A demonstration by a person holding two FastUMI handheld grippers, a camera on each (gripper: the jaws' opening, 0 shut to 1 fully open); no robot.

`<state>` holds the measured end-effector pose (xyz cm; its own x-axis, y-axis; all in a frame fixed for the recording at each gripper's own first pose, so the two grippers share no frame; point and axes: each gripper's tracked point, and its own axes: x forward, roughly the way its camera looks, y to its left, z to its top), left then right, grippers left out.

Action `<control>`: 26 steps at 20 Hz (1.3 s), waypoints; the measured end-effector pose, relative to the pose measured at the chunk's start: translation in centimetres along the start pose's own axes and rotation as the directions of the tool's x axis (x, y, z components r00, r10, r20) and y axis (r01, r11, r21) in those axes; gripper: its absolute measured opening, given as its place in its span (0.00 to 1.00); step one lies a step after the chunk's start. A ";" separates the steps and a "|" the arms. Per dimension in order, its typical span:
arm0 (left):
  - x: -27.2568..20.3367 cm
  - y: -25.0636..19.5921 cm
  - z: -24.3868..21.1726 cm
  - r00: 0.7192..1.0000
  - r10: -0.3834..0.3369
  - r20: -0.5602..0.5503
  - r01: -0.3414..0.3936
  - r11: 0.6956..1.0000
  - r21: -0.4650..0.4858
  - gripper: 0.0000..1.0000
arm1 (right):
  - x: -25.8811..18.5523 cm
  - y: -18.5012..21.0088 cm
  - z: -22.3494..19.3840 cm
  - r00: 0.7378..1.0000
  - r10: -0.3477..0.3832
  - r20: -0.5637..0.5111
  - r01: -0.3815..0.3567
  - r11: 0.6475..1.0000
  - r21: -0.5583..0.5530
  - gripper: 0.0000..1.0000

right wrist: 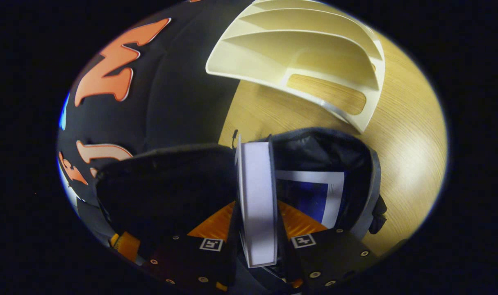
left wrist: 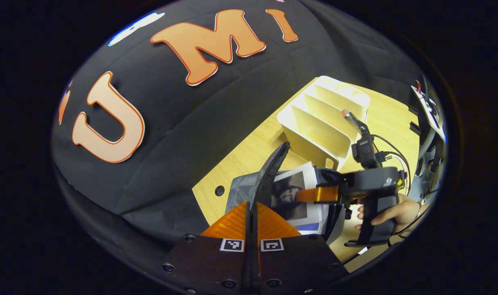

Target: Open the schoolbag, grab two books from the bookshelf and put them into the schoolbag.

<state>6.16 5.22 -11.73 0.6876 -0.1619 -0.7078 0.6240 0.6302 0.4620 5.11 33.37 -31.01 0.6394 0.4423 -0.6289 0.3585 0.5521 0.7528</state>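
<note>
The schoolbag [left wrist: 241, 189] stands open on the wooden table [left wrist: 249, 153]. My left gripper [left wrist: 251, 213] is shut on the bag's black flap [left wrist: 273, 164] and holds it upright. The right gripper [left wrist: 310, 195], held by a hand [left wrist: 390, 213], is shut on a book with a dark picture on its cover [left wrist: 292, 192] over the bag's mouth. In the right gripper view, that gripper [right wrist: 255, 207] clamps the white book [right wrist: 257, 184] edge-on above the bag's dark inside [right wrist: 322, 151]. A second book with a blue cover [right wrist: 314, 196] lies inside. The white bookshelf [right wrist: 298, 45] stands behind, and its visible slots hold nothing.
The booth's black cloth wall [left wrist: 183, 135] rises just behind the table's far edge. A round cable hole [left wrist: 219, 190] sits in the tabletop near the bag. A stand with cables [left wrist: 431, 123] is at the right. Bare wood [right wrist: 404, 155] lies to the right of the bag.
</note>
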 end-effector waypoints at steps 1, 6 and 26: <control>-0.2 0.0 -0.5 1.000 -0.002 -0.004 0.002 1.000 -0.007 0.01 | 0.1 -0.7 -0.8 0.999 -0.030 -0.023 0.030 0.999 -0.012 0.59; -0.3 -0.4 -2.1 1.000 -0.026 -0.004 0.026 0.996 -0.088 0.00 | -2.7 -3.1 -0.5 0.993 -0.102 -0.050 0.098 0.992 -0.075 0.98; -2.5 -10.1 -1.8 0.982 -0.149 0.114 0.185 0.870 -0.456 0.76 | -22.3 -10.0 19.1 0.869 -0.293 0.399 0.478 0.707 -0.522 0.98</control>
<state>-2.53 0.64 -15.58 0.6247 -0.3398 -0.7031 0.5009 0.8651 0.0270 0.24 4.50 -20.83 0.7218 -0.0590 -0.6896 0.2041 0.9702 0.1305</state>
